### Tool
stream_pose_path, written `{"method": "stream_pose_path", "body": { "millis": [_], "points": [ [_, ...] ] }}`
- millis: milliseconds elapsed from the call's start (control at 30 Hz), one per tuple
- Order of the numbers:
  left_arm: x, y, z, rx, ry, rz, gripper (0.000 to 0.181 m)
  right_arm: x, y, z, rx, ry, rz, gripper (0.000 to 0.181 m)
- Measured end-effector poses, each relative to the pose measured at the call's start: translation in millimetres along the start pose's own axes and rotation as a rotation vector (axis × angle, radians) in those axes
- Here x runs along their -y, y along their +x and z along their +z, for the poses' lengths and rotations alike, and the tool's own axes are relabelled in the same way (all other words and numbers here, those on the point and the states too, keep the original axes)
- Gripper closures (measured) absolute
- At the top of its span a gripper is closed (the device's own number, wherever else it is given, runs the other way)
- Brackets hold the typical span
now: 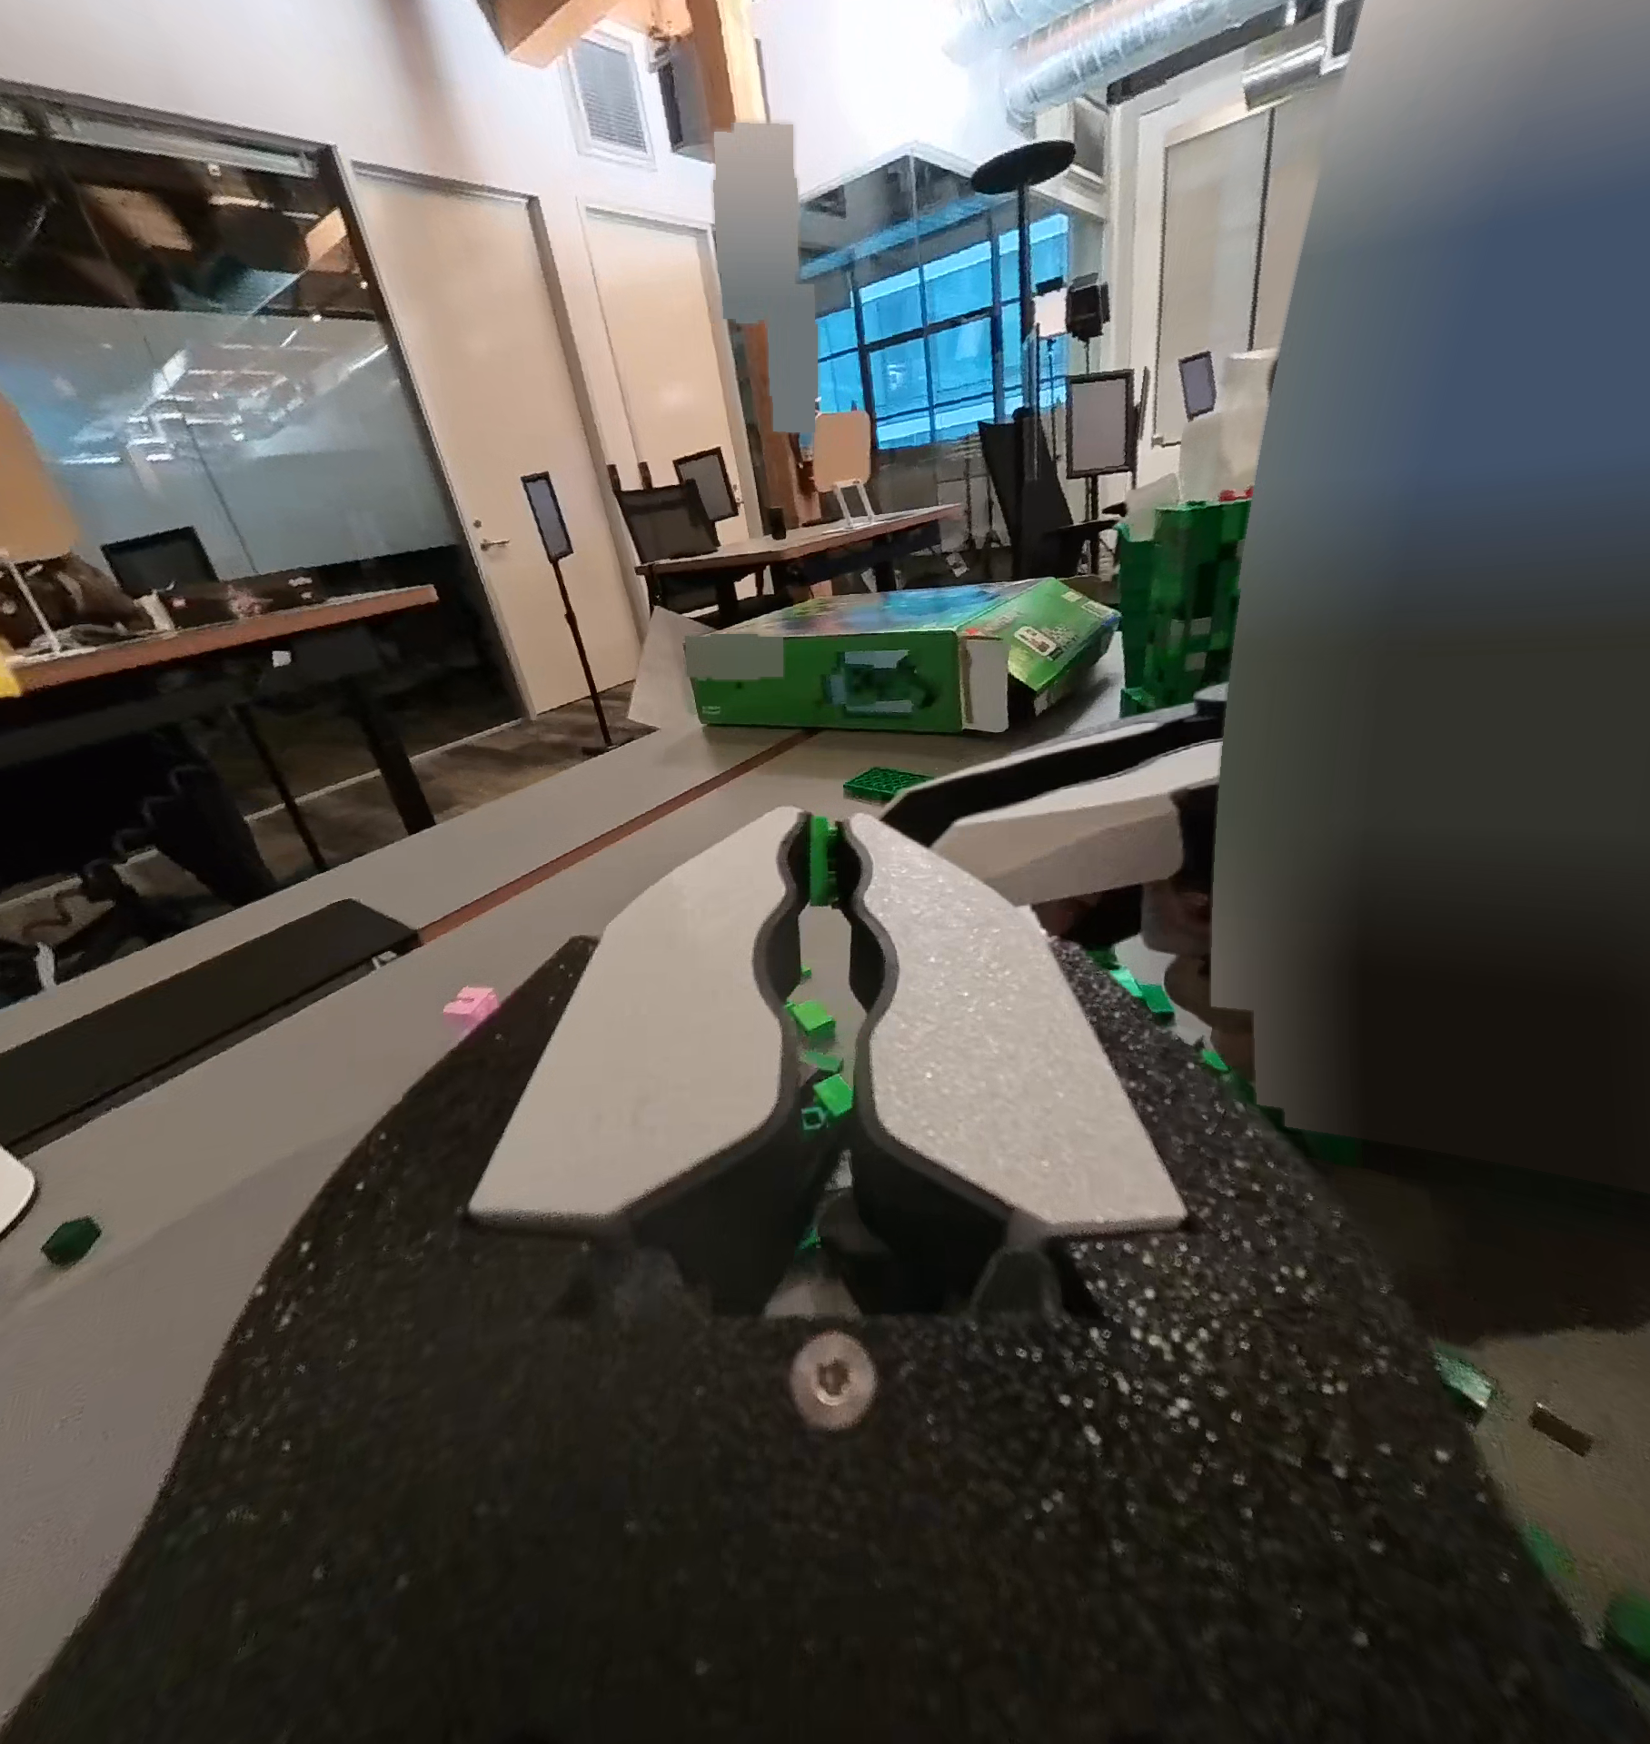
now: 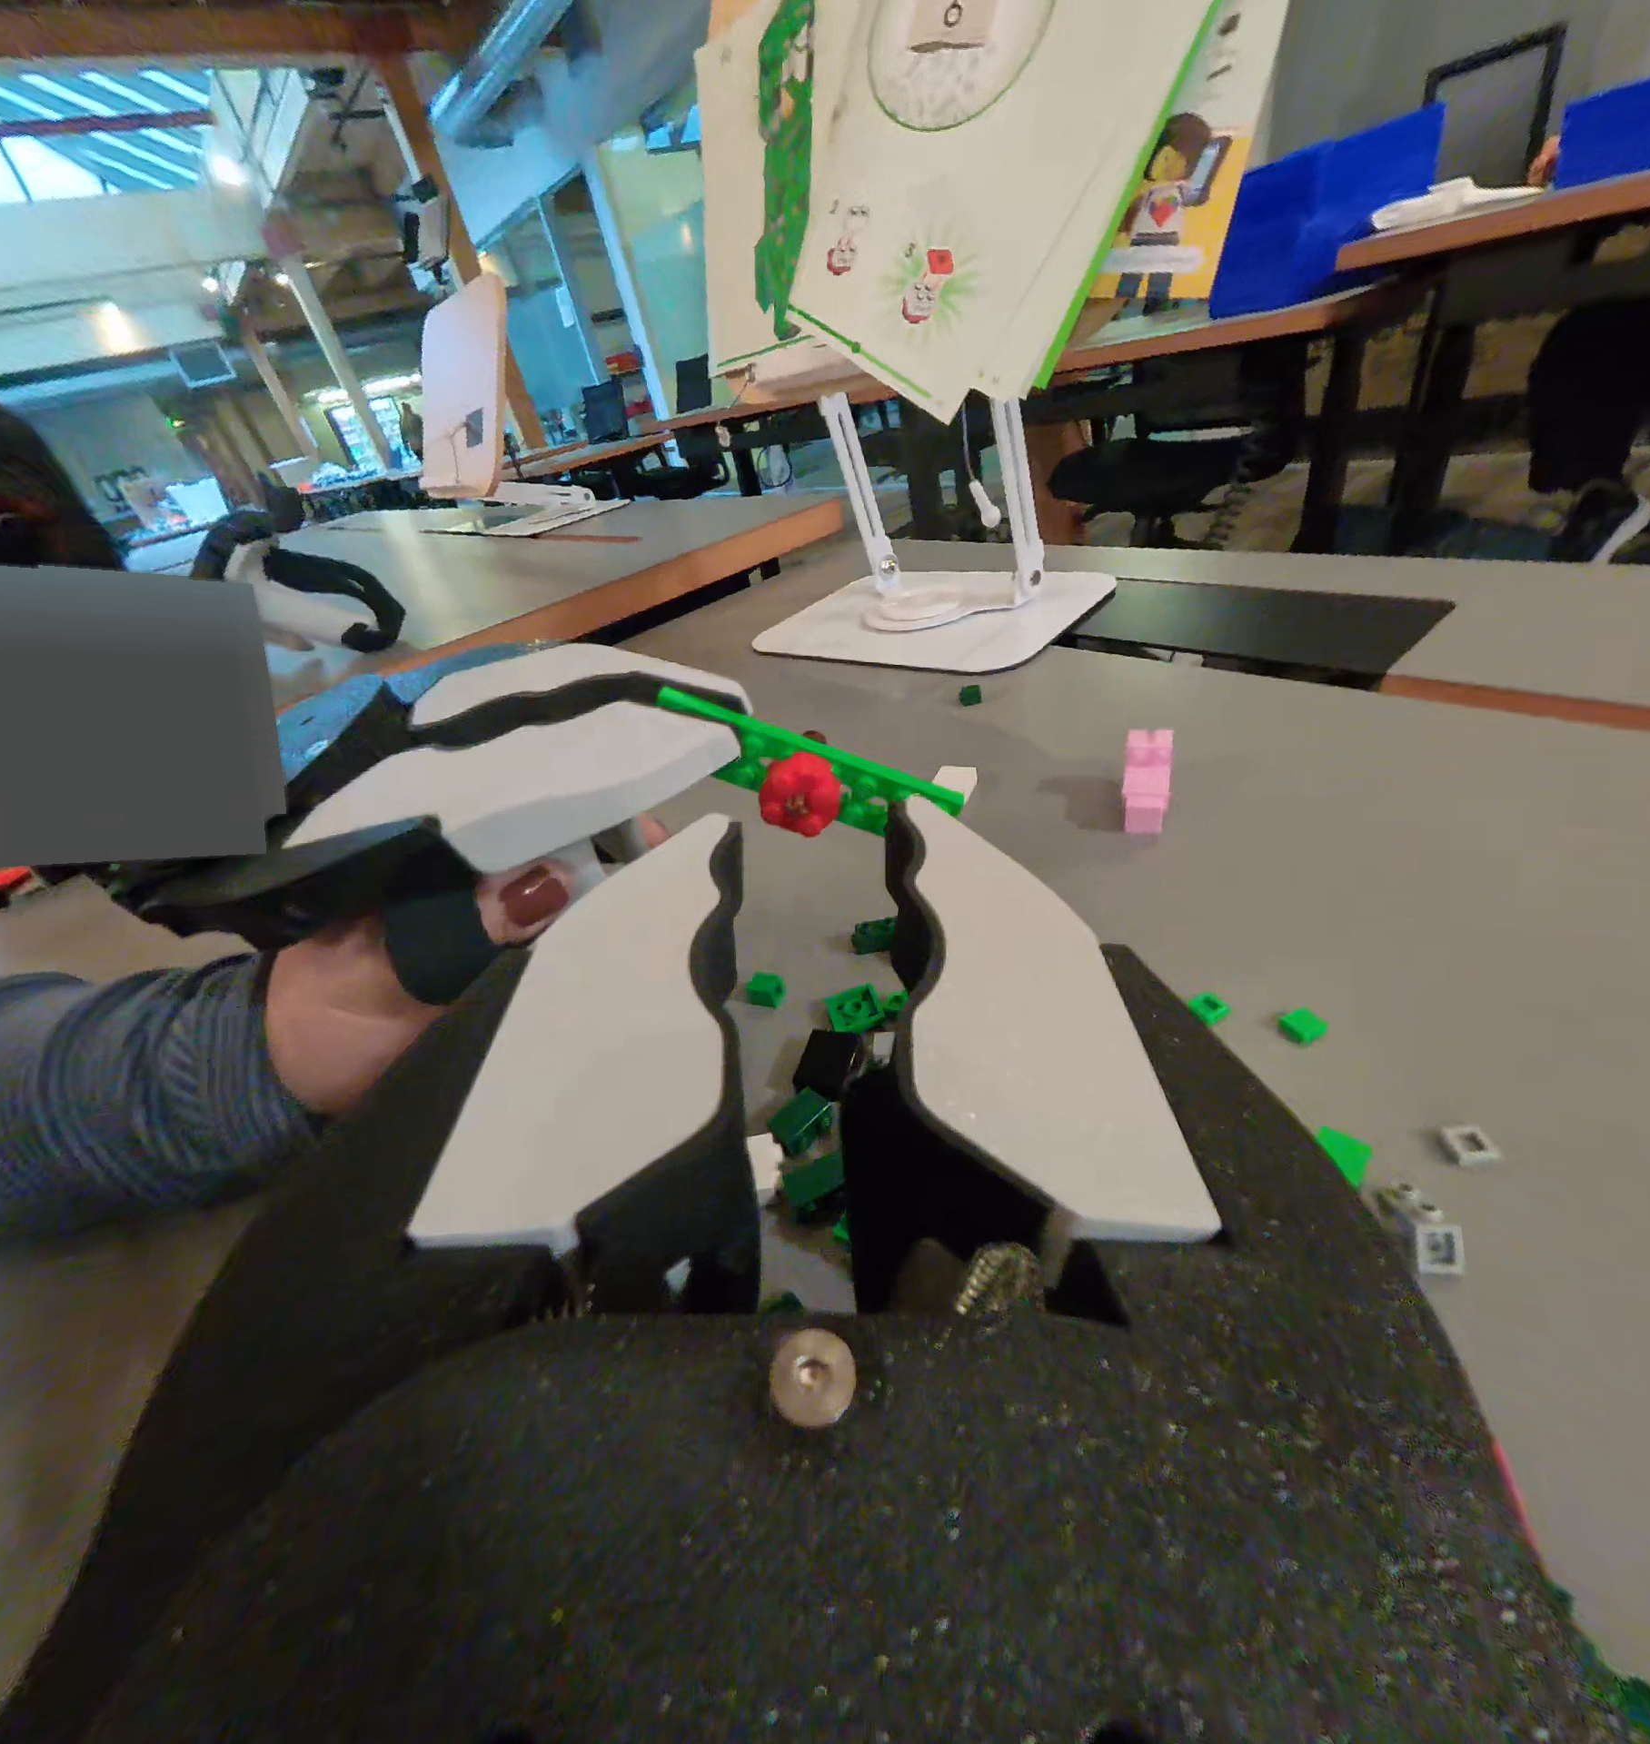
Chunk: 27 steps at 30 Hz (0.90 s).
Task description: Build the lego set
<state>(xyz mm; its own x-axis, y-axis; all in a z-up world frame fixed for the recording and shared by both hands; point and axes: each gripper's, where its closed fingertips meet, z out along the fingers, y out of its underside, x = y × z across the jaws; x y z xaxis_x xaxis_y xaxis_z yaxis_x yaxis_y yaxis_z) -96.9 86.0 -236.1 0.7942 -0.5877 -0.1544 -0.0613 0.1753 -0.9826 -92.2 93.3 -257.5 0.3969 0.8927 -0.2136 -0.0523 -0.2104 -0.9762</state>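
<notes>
My left gripper point(image 1: 826, 849) is shut on a thin green plate point(image 1: 823, 863), seen edge-on between its tips. In the right wrist view the left gripper point(image 2: 717, 722) comes in from the left and holds that long green plate point(image 2: 859, 769) above the grey table point(image 2: 1369, 897). A red flower piece point(image 2: 799, 793) sits on the plate. My right gripper point(image 2: 812, 830) is open just below the plate, with the flower between its tips and the right fingertip point(image 2: 901, 826) at the plate's underside. In the left wrist view the right gripper point(image 1: 906, 807) reaches in from the right.
Loose green bricks point(image 2: 854, 1005) lie on the table under the grippers, small grey pieces point(image 2: 1468, 1142) at the right. A pink figure point(image 2: 1147, 779) stands beyond. An instruction booklet point(image 2: 944, 189) sits on a white stand point(image 2: 934, 613). A green box point(image 1: 850, 679) and a tall green build point(image 1: 1180, 585) stand far back. Both grippers' tips are close together, under 4 cm apart. The pink figure point(image 2: 1147, 779) lies around 15 cm away from my right fingertips.
</notes>
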Motion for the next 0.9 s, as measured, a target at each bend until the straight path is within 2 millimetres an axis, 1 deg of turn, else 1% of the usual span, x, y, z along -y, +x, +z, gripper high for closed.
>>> {"method": "stream_pose_path", "body": {
  "millis": [67,133,200,300,400,533,600,667,800,833,900],
  "points": [
    [-1,5,1,-0.009,-0.006,0.03,0.177,0,-1,0,0.001,0.009,0.032,0.155],
    [-1,5,1,-0.012,-0.002,0.032,0.177,1,-1,0,-0.007,0.02,0.058,0.157],
    [-2,5,1,-0.012,-0.006,0.024,0.177,1,-4,1,0.003,0.024,0.096,0.157],
    [1,6,0,-0.012,0.01,0.035,0.177,-3,-8,2,-0.016,0.014,0.108,0.154],
    [3,9,0,-0.038,0.028,0.012,0.178,-1,-3,0,-0.079,0.038,0.108,0.164],
    [3,14,1,-0.077,0.04,-0.022,0.177,1,-3,-1,-0.066,0.059,0.157,0.158],
    [5,15,0,-0.09,0.051,-0.031,0.177,2,-3,-2,-0.065,0.064,0.153,0.158],
    [7,18,0,-0.118,0.065,-0.054,0.176,3,-5,-3,-0.068,0.064,0.121,0.164],
    [7,16,-1,-0.108,0.057,-0.048,0.177,4,-4,-4,-0.09,0.047,-0.002,0.165],
    [6,15,-1,-0.098,0.048,-0.045,0.177,5,-4,-4,-0.099,0.042,-0.052,0.165],
    [5,12,-1,-0.076,0.034,-0.044,0.178,7,-2,-4,-0.136,0.033,-0.205,0.165]
  ]
}}
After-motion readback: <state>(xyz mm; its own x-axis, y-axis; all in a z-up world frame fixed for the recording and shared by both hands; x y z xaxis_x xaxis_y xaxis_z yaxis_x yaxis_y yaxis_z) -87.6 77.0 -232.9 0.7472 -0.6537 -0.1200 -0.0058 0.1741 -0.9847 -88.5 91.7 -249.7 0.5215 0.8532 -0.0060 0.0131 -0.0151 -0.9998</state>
